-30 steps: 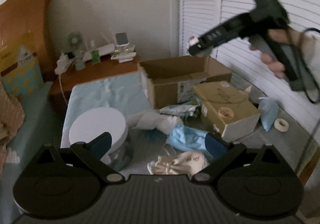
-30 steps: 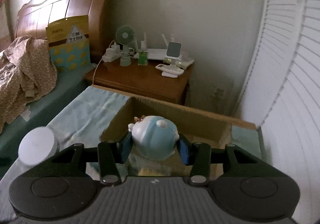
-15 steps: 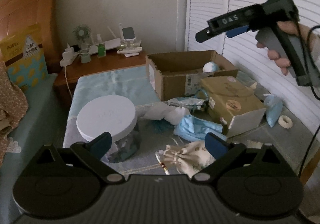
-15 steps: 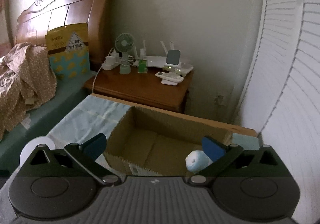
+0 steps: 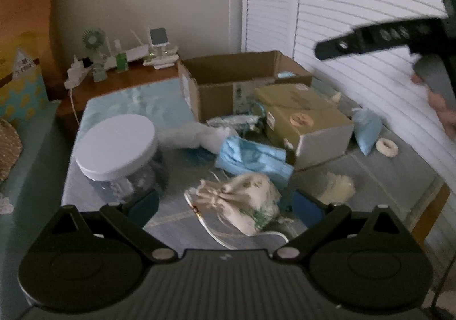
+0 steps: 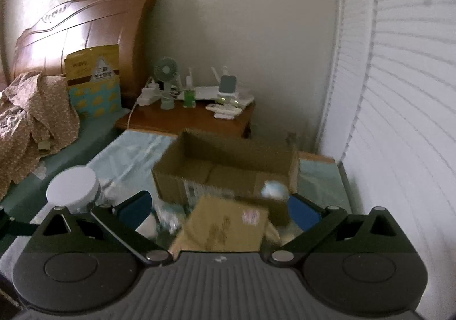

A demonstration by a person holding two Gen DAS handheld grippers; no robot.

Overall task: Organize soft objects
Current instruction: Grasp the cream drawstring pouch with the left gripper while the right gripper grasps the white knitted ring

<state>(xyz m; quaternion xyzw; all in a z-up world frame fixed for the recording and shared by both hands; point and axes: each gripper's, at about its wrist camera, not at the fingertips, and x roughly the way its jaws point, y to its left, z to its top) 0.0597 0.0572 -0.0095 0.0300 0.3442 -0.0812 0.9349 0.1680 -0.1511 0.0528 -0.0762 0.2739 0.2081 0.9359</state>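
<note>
My left gripper [image 5: 226, 204] is open and hangs just above a cream drawstring pouch [image 5: 245, 200] that lies between its fingers. Behind the pouch lie blue face masks [image 5: 250, 159] and a white soft bundle [image 5: 193, 137]. An open cardboard box [image 5: 228, 83] stands at the back; in the right wrist view the box [image 6: 225, 174] holds a small blue-and-white plush toy [image 6: 275, 190]. My right gripper [image 6: 219, 208] is open and empty, raised above and in front of the box. It shows in the left wrist view as a dark arm [image 5: 379, 37] at the upper right.
A clear jar with a white lid [image 5: 116, 146] stands at the left. A closed tan box [image 5: 302, 123], a blue pouch [image 5: 366, 130], a tape roll [image 5: 386, 147] and a cream bundle [image 5: 339, 186] lie at the right. A wooden nightstand [image 6: 191, 117] and shutter doors [image 6: 399, 120] lie beyond.
My right gripper opened and dropped the plush toy into the box, then drew back and up. My left gripper moved forward and down over the cream pouch.
</note>
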